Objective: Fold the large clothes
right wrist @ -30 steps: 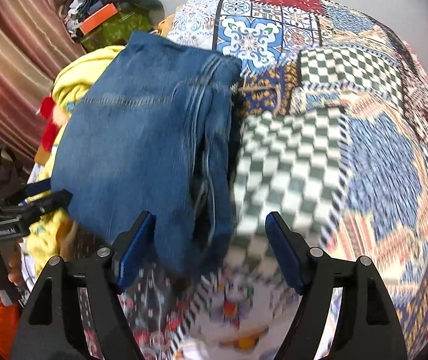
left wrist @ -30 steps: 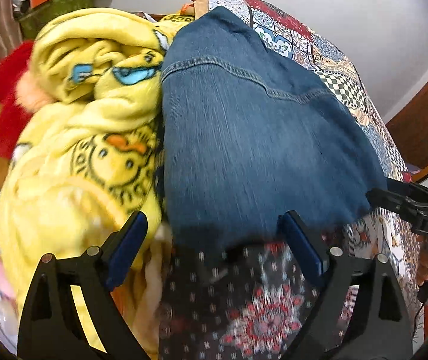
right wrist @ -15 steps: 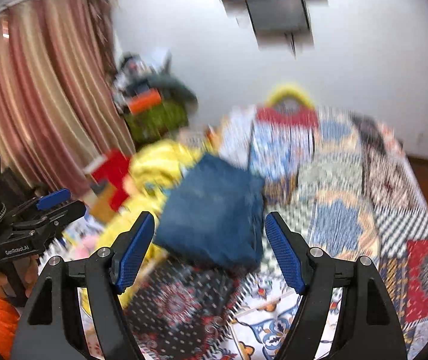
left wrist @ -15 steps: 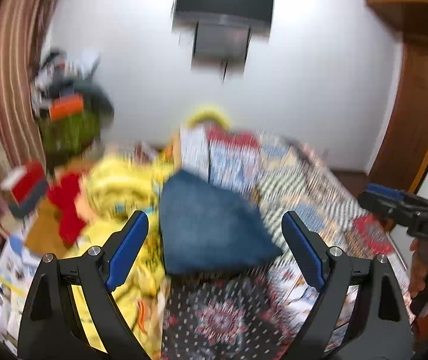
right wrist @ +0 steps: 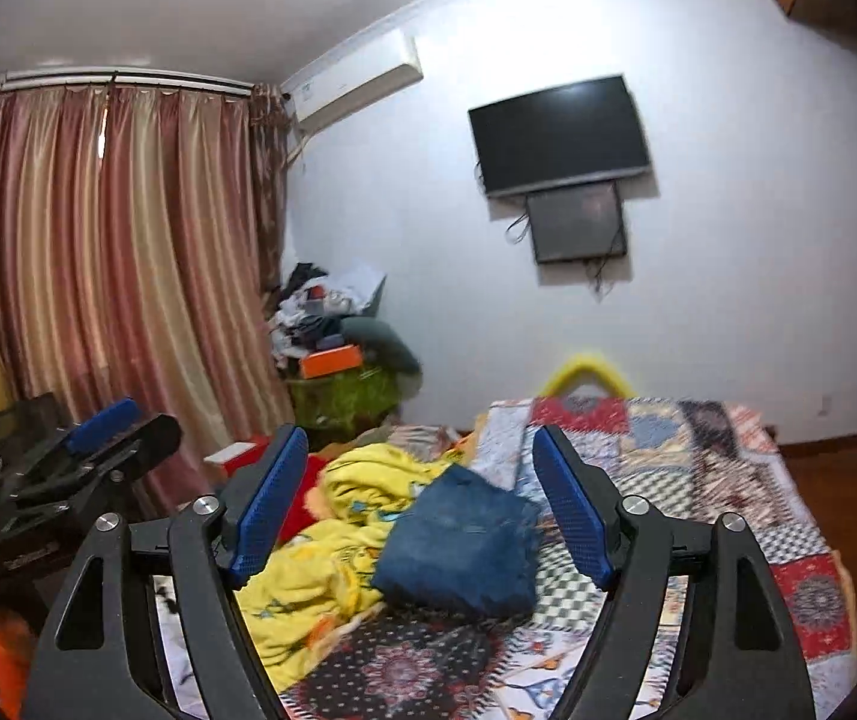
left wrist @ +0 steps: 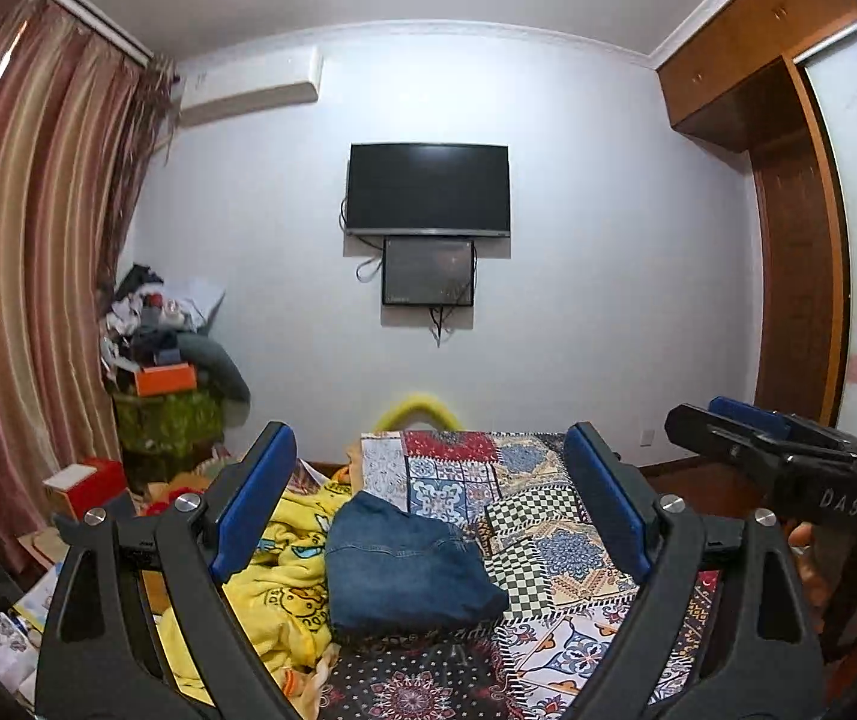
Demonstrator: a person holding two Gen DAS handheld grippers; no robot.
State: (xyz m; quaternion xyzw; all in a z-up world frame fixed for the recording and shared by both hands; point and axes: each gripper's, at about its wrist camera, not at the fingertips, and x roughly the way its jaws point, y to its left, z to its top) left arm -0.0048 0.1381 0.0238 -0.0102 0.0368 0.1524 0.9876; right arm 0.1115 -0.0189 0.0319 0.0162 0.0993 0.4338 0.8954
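The folded blue jeans [left wrist: 410,570] are lying in a compact bundle on the patchwork bed cover [left wrist: 548,516], touching the crumpled yellow blanket [left wrist: 284,576] beside them. The left gripper [left wrist: 428,498] is hanging well back from them, jaws spread wide and holding nothing. The right gripper [right wrist: 419,507] is likewise empty, its jaws having just been opening

Folded blue jeans [left wrist: 404,570] on bed [left wrist: 548,516]

Home bedroom — patchwork-quilted bed [left wrist: 536,516], wall-mounted television [left wrist: 428,189], striped curtains [right wrist: 98,252], air conditioner [right wrist: 356,87]
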